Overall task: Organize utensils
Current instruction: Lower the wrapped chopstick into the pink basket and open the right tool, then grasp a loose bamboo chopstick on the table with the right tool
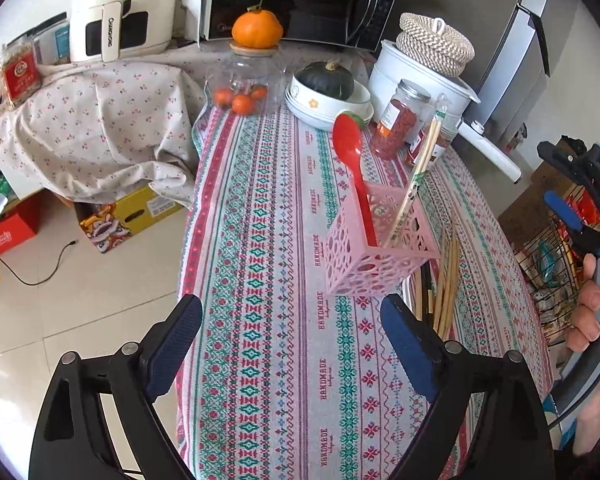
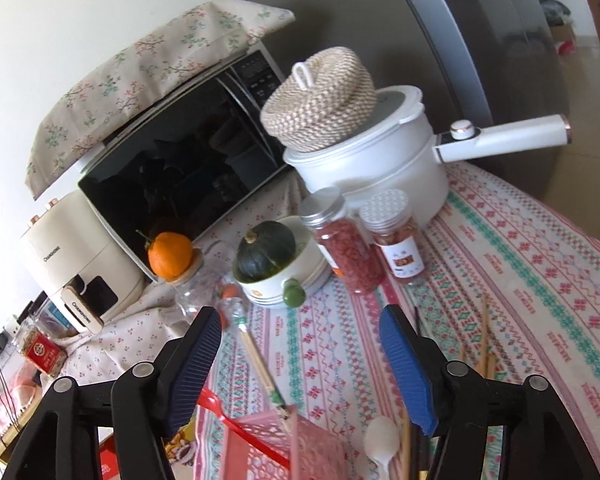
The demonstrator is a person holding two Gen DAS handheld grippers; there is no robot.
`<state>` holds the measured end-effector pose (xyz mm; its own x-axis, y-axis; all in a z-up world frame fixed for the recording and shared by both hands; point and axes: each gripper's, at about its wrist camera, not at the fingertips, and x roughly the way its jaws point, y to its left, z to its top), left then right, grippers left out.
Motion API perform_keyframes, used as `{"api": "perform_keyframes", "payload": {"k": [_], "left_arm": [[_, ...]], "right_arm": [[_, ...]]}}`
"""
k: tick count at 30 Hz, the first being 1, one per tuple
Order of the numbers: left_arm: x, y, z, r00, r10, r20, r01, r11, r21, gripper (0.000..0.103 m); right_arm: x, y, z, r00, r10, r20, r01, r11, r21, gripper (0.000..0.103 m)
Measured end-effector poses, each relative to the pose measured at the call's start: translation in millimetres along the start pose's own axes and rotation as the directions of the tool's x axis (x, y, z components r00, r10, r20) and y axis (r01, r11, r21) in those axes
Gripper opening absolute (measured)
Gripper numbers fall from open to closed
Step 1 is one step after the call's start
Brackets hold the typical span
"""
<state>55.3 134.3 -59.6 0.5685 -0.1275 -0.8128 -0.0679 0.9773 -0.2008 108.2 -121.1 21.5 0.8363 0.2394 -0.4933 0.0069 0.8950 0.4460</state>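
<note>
A: Where's the task's stuff rel. to the claws?

B: The pink lattice utensil holder [image 1: 374,248] is stood mid-table on the patterned tablecloth [image 1: 268,320]. A red plastic spoon [image 1: 356,168] and a wrapped pair of chopsticks [image 1: 414,184] are already leaned in it, handles down. Loose bamboo chopsticks [image 1: 448,280] are left flat on the cloth, touching or just beside the holder's right flank; a white spoon [image 2: 382,444] is seen with them in the right wrist view.

A: Claw state?

B: Left gripper [image 1: 292,344] is spread wide, nothing between the pads. Right gripper [image 2: 300,364] is also parted, nothing clamped; the holder's rim and the wrapped pair are seen just below and between its fingers, not pressed.

A: Key relation for the next pick?

B: The loose chopsticks' long axis is run roughly away from the left claw, along its pointing line, so a grasp across them is favoured. They're lain ahead and to the right of the left claw, close past its right finger. The right gripper [image 1: 572,184] is held off the table's right edge, also near. Which is nearer can't be settled; the left is judged slightly better lined up.

A: Any writing?

B: "CHANGHONG" is read twice on the cream air fryer [image 1: 120,12]. "HANDMADE" is repeated down the cloth. Jar labels and the chopstick wrapper print are too small to read.
</note>
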Motion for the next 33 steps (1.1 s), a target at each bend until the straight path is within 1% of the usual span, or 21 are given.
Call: {"api": "perform_keyframes", "payload": {"k": [4,9,12,14,16,19,21,22,23,24,27,31,33], "left_arm": [[5,-13,-3,1.000,-0.020,-0.023,0.020,1.000,0.001,0.103],[17,-36,-9,0.996,-0.036,-0.077,0.040,0.998,0.040,0.103],[26,-47,-14,0.993,-0.037,-0.112,0.045,0.997,0.067,0.103],[31,-51,-16,0.991,-0.034,-0.129,0.044,0.996,0.078,0.103],[36,-55,-18,0.990,-0.026,-0.142,0.038,0.995,0.087,0.103],[42,-58,-18,0.988,-0.016,-0.154,0.031,0.995,0.096,0.103],[45,-60,-17,0.987,-0.013,-0.162,0.029,0.994,0.101,0.103],[47,-62,-17,0.986,-0.013,-0.164,0.030,0.994,0.102,0.103],[48,-62,-17,0.986,-0.014,-0.165,0.031,0.994,0.102,0.103],[48,-62,-16,0.986,-0.016,-0.166,0.033,0.994,0.101,0.103],[49,-63,-16,0.985,-0.020,-0.169,0.038,0.994,0.106,0.103],[49,-63,-17,0.984,-0.017,-0.178,0.037,0.993,0.112,0.103],[50,-62,-17,0.983,-0.016,-0.184,0.037,0.993,0.115,0.103]], "right_arm": [[-7,-30,8,0.995,-0.085,-0.054,0.083,0.996,-0.043,0.077],[-15,-71,11,0.981,-0.168,-0.094,0.161,0.984,-0.075,0.083],[-10,-94,9,0.967,-0.200,-0.156,0.190,0.978,-0.082,0.084],[-2,-108,4,0.952,-0.227,-0.206,0.212,0.973,-0.091,0.085],[10,-120,-3,0.926,-0.270,-0.264,0.246,0.962,-0.120,0.085],[34,-133,-19,0.868,-0.346,-0.357,0.295,0.936,-0.191,0.085],[49,-140,-30,0.828,-0.373,-0.418,0.305,0.926,-0.222,0.085],[55,-143,-35,0.812,-0.378,-0.444,0.305,0.924,-0.230,0.084],[61,-146,-38,0.801,-0.378,-0.464,0.303,0.925,-0.230,0.084],[66,-148,-40,0.795,-0.370,-0.480,0.299,0.928,-0.221,0.085],[81,-151,-39,0.794,-0.342,-0.502,0.283,0.940,-0.192,0.084],[104,-148,-31,0.800,-0.358,-0.481,0.289,0.933,-0.214,0.084],[117,-146,-29,0.799,-0.363,-0.479,0.289,0.931,-0.222,0.083]]}}
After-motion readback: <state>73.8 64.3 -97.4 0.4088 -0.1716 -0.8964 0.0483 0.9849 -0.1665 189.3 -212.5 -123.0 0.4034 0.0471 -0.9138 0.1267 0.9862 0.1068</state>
